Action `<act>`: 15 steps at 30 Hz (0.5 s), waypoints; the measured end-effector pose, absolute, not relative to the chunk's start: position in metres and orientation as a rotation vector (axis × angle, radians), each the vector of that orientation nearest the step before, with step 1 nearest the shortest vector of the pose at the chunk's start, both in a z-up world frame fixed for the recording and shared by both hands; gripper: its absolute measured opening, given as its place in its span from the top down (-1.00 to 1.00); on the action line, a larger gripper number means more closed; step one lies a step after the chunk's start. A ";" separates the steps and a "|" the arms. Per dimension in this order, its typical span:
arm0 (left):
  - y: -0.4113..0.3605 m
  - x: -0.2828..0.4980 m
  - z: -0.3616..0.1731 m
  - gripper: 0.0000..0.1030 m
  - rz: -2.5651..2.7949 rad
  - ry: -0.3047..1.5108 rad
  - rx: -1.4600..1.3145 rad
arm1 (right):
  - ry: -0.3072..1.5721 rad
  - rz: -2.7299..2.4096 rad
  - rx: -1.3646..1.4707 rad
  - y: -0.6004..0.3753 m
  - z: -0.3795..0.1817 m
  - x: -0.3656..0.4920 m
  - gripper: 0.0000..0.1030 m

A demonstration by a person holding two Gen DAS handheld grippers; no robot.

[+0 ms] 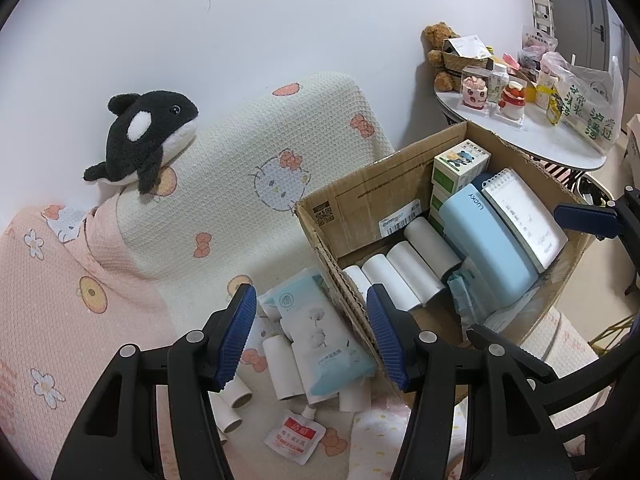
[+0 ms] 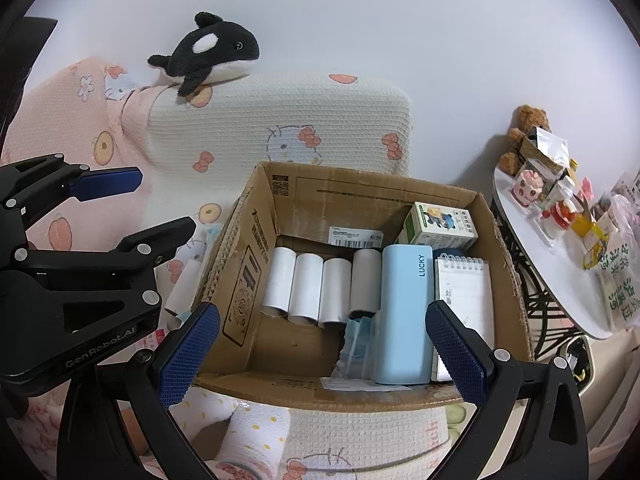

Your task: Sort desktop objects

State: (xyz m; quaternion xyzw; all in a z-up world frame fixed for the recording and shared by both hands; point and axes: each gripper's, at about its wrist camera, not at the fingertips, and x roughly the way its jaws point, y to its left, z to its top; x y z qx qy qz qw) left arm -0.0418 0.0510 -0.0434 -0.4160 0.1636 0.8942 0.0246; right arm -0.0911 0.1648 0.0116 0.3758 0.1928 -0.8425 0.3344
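Observation:
A cardboard box (image 1: 360,200) (image 2: 256,264) sits on a Hello Kitty blanket. It holds white paper rolls (image 2: 308,288), a light blue LUCKY case (image 2: 404,316), a spiral notepad (image 2: 464,292) and a small green carton (image 2: 440,224). Left of the box lie a tissue pack (image 1: 320,340), loose rolls (image 1: 280,368) and a red-and-white pouch (image 1: 294,436). My left gripper (image 1: 310,336) is open above the tissue pack. My right gripper (image 2: 320,352) is open and empty above the box's near edge.
A plush orca (image 1: 144,136) (image 2: 208,52) rests on the blanket-covered cushion behind. A white round table (image 1: 560,140) (image 2: 532,248) at the right carries a teddy bear (image 1: 438,56), small figures and a printed bag.

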 end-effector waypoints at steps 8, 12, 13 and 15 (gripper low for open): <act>0.049 -0.045 -0.043 -0.20 2.762 0.512 -1.291 | 0.506 -2.186 0.983 0.163 0.011 -0.093 -0.98; 0.050 -0.044 -0.043 -0.20 2.766 0.519 -1.286 | 0.504 -2.183 0.984 0.163 0.011 -0.093 -0.98; 0.050 -0.044 -0.043 -0.20 2.767 0.521 -1.285 | 0.504 -2.183 0.984 0.163 0.011 -0.094 -0.98; 0.050 -0.043 -0.042 -0.20 2.771 0.526 -1.280 | 0.503 -2.182 0.984 0.163 0.011 -0.094 -0.98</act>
